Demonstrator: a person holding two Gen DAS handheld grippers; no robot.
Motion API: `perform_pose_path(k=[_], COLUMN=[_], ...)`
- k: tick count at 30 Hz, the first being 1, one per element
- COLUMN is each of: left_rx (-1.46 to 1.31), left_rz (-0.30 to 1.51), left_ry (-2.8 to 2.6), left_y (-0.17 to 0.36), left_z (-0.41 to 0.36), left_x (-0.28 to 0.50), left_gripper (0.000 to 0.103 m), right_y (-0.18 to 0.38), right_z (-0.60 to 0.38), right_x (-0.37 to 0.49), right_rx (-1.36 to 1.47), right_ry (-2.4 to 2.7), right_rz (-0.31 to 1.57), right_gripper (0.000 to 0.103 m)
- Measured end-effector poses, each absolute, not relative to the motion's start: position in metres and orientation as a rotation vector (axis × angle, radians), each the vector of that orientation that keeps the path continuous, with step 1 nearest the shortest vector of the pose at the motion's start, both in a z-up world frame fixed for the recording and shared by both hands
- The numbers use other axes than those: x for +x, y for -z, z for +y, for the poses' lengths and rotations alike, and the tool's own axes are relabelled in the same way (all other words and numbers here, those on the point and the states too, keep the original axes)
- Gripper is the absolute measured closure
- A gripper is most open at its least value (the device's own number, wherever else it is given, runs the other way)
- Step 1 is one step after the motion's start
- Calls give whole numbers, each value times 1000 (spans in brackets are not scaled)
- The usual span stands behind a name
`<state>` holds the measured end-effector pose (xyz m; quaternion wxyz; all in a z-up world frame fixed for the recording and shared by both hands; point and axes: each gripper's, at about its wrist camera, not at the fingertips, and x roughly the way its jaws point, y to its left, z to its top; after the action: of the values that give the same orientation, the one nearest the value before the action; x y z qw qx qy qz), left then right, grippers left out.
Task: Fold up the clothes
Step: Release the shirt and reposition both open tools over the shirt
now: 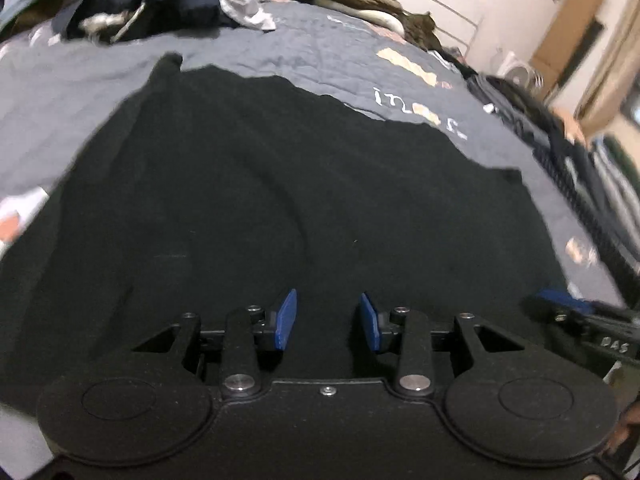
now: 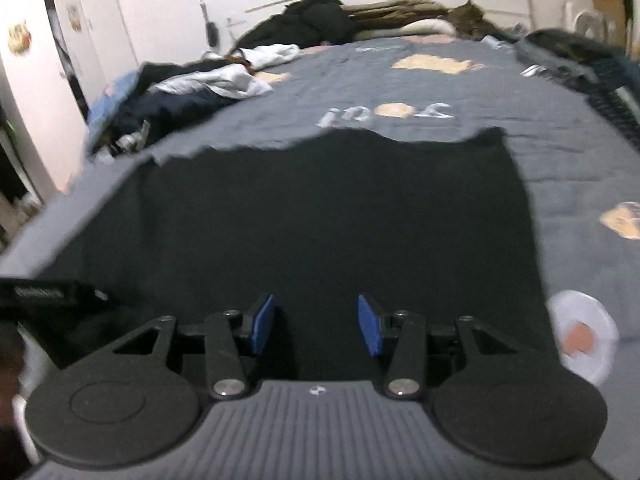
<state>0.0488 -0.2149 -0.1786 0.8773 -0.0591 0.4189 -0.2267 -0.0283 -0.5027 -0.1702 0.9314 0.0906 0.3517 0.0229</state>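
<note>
A black garment [image 1: 240, 184] lies spread flat on a grey bedspread [image 1: 280, 52]; it also shows in the right wrist view [image 2: 320, 208]. My left gripper [image 1: 327, 320] hovers over its near part, blue pads apart, open and empty. My right gripper [image 2: 316, 324] is also open and empty over the garment's near edge. The right gripper shows at the right edge of the left wrist view [image 1: 568, 308]. The left gripper shows at the left edge of the right wrist view [image 2: 48, 292].
A pile of dark and white clothes [image 1: 168, 4] lies at the far left of the bed, also seen in the right wrist view [image 2: 200, 84]. More dark clothes [image 1: 540, 128] lie along the right side. Pillows and brown bedding [image 2: 400, 16] sit at the headboard. A white cupboard [image 2: 36, 80] stands left.
</note>
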Motion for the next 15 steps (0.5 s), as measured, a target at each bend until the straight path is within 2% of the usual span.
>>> perform_pose_path(k=[7,12,14,15], left_rx=[-39,-179,-265,-316], left_rz=[821,824,795,781], left_ry=[276,180,156,148], left_y=[163,150,143,141], left_z=[-186,-150,-135,-128], left_x=[26,21,14,11], left_gripper=[67,66,50,46], right_y=[179,177,167,163], right_z=[-545,-563,-560,-558], right_x=[-74,-91,-99,-104], right_rx=[141,199,224,236], right_ry=[170,295,294,273], right_rz=[735,743,701,676], right_gripper=[57,56,56,56])
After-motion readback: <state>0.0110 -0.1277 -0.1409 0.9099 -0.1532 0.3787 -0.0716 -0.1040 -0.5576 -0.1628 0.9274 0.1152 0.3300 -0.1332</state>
